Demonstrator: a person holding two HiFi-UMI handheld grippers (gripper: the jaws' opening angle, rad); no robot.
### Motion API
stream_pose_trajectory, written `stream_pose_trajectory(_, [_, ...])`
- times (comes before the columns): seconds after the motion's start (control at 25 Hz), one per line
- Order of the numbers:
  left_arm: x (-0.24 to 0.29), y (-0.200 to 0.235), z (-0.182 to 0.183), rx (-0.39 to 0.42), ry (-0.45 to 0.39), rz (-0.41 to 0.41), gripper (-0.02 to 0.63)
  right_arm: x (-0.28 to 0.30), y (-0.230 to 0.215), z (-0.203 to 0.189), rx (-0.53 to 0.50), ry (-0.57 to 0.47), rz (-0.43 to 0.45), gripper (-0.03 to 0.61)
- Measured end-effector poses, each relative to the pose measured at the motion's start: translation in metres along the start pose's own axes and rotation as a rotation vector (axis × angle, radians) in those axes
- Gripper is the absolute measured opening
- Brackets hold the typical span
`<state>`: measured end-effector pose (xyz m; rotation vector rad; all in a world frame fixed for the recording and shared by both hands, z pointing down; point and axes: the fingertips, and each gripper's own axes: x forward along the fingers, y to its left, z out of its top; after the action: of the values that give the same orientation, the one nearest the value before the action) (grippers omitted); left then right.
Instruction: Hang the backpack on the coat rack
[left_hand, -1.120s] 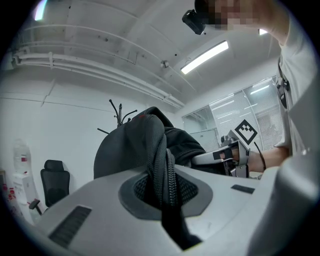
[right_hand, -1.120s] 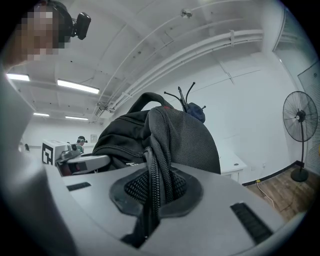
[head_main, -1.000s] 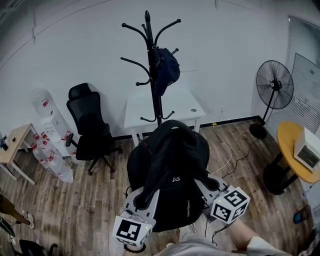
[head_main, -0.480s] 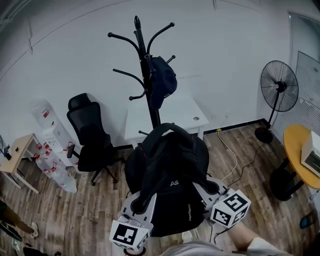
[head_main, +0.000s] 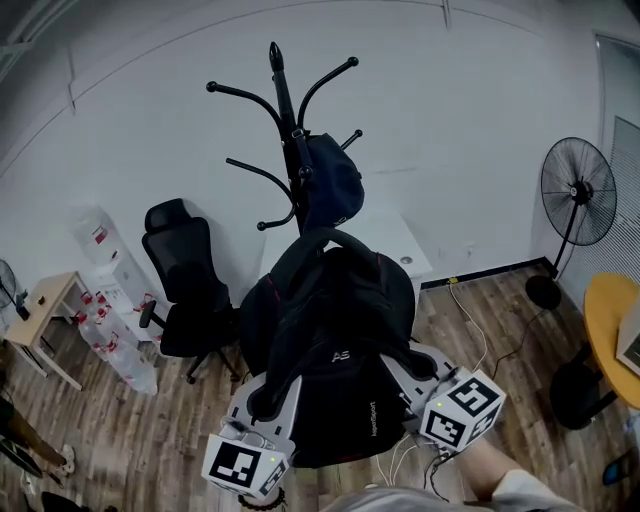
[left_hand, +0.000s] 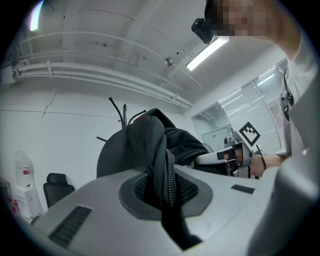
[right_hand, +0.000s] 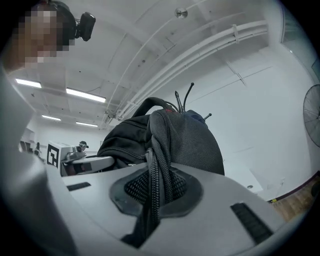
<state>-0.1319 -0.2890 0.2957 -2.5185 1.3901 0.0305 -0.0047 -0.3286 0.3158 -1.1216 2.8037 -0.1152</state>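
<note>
From the head view, the backpack is held up in the air on the near side of the coat rack, on no hook yet. A dark cap hangs on the rack. The left tool and right tool flank the backpack's near end.

In the left gripper view, the jaws pinch a black shoulder strap.

In the right gripper view, the jaws pinch the other strap.

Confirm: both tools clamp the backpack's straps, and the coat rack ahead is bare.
Not bare: the head view shows a dark item hanging on the coat rack. The left tool and right tool do clamp straps of the backpack.
</note>
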Motion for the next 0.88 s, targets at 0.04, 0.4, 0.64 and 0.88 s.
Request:
stream_pose_trajectory(0.04, [0.005, 0.004, 0.002, 0.003, -0.002, 0.010, 0.028, 0.005, -0.005, 0.004, 0.004, -0.003, 0.013, 0.029])
stream_pose_trajectory(0.4, [0.048, 0.043, 0.028, 0.012, -0.026, 0.056, 0.028, 0.049, -0.034, 0.042, 0.039, -0.039, 0.082, 0.029])
stream_pose_trajectory(0.64, [0.070, 0.066, 0.036, 0.008, -0.035, 0.043, 0.029, 0.071, -0.048, 0.059, 0.042, -0.066, 0.066, 0.031])
stream_pose_trajectory(0.88, [0.093, 0.088, 0.037, -0.020, -0.028, 0.000, 0.029, 0.093, -0.064, 0.069, 0.050, -0.083, 0.015, 0.031])
